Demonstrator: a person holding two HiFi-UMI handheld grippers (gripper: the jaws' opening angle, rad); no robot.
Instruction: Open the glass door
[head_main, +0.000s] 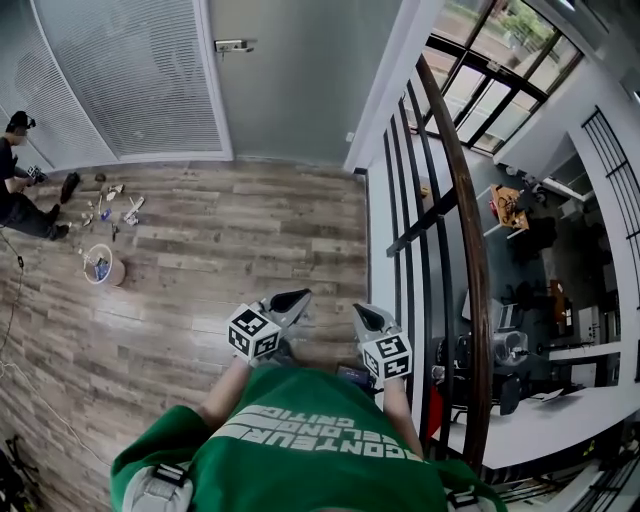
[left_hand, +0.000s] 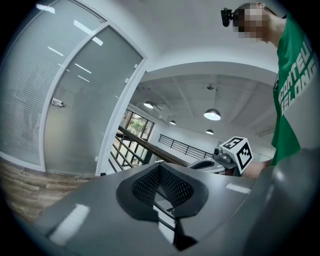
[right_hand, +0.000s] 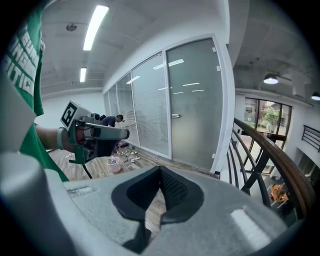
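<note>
The frosted glass door (head_main: 290, 70) stands shut at the far end of the wooden floor, its metal handle (head_main: 232, 45) on its left edge. The door also shows in the left gripper view (left_hand: 85, 110) and the right gripper view (right_hand: 195, 100). My left gripper (head_main: 292, 299) and right gripper (head_main: 367, 316) are held side by side at waist height, well short of the door, pointing towards it. Both are shut with nothing between the jaws. In its own view each one's tips meet: the left gripper (left_hand: 160, 167) and the right gripper (right_hand: 161, 170).
A dark railing with a wooden handrail (head_main: 465, 230) runs along the right, with a drop to a lower floor beyond. At the left a person (head_main: 18, 180) crouches beside scattered tools and a white bucket (head_main: 103, 265). Frosted panels with blinds (head_main: 120, 80) stand left of the door.
</note>
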